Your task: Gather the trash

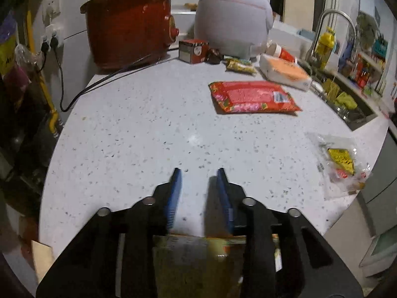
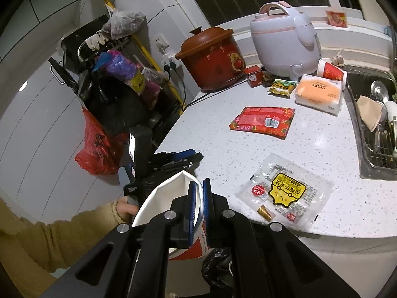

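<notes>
My right gripper (image 2: 199,183) is shut on the rim of a squashed paper cup (image 2: 163,198), white inside and red-and-white outside, held just off the counter's front edge above a black bag (image 2: 218,265). My left gripper (image 1: 199,173) is open low over the speckled counter (image 1: 148,129), nothing between its blue pads; the right wrist view shows it too (image 2: 186,159). A clear wrapper with a yellow label (image 2: 285,191) (image 1: 340,164) lies near the front edge. Farther back on the counter lies a flat red packet (image 1: 253,96) (image 2: 263,121).
At the back stand a red slow cooker (image 1: 129,22), a white rice cooker (image 1: 233,17), a small red box (image 1: 193,51), snack packets (image 1: 239,64), a tissue pack (image 1: 285,70) and a paper cup (image 2: 332,72). The sink (image 2: 377,129) holds dishes. A person's hand (image 2: 126,206) grips the left gripper's handle.
</notes>
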Tool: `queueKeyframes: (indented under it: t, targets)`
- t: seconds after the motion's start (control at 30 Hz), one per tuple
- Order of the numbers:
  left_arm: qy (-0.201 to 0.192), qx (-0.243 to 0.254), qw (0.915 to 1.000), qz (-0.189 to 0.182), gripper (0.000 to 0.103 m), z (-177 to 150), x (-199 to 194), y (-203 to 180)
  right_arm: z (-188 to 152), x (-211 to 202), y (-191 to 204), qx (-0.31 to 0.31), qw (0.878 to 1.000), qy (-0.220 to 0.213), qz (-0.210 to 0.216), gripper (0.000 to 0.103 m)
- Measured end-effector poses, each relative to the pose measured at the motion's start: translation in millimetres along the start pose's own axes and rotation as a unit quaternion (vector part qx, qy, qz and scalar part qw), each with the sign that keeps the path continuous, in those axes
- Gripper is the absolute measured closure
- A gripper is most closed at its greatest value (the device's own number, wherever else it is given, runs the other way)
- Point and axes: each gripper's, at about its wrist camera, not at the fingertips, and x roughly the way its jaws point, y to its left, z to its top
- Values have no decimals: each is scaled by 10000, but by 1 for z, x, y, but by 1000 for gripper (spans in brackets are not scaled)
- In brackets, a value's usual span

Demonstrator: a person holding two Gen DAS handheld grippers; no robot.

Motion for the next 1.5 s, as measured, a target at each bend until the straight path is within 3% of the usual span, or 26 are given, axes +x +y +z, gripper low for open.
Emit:
queueKeyframes:
  t: [0.2, 0.5, 0.57, 0.6, 0.63, 0.77, 0.93, 1.0, 1.23, 1.3, 1.4, 1.5]
  targets:
    - [-151, -381, 9992, -32, 43, 8, 7, 1, -1, 3, -6, 77, 9999, 48, -99, 97]
    - [-373, -877, 9951, -251, 43, 59, 1, 13, 2, -1, -7, 106, 9998, -100, -103, 97]
    - [-395, -773, 9961, -184, 34, 59, -15, 11, 3, -4, -6, 89, 9998, -165, -86, 96]
    - [-385, -701, 9968, -65, 14, 57, -19, 8, 3, -5, -6, 66, 9998, -186, -80, 97]
    - [-350, -597, 9976, 97, 8, 54, -22, 4, 3, -6, -5, 51, 9997, -205, -81, 97]
    - [-8, -491, 9977, 471, 8, 42, -12, -4, 4, -5, -6, 70, 9996, -262, 19, 97]
    - [251, -1035, 9893, 995, 8, 31, 4, 2, 5, -5, -2, 48, 9995, -296, 120, 97]
    - [319, -1291, 9851, 1090, 8, 28, 9, 1, 4, -5, -1, 49, 9995, -292, 120, 96]
    - [497, -1488, 9774, 1415, 9, 24, 32, -10, 0, -5, -7, 168, 9993, -304, 113, 96]
    - [464, -1450, 9794, 1325, 9, 23, 32, -12, -1, -5, -9, 189, 9993, -308, 102, 96]
    - [450, -1252, 9810, 1414, 31, 21, 30, -17, -4, -4, -14, 258, 9992, -295, 93, 96]
    - [429, -1273, 9837, 1199, 47, 20, 24, -17, -7, -2, -17, 339, 9990, -266, 95, 96]
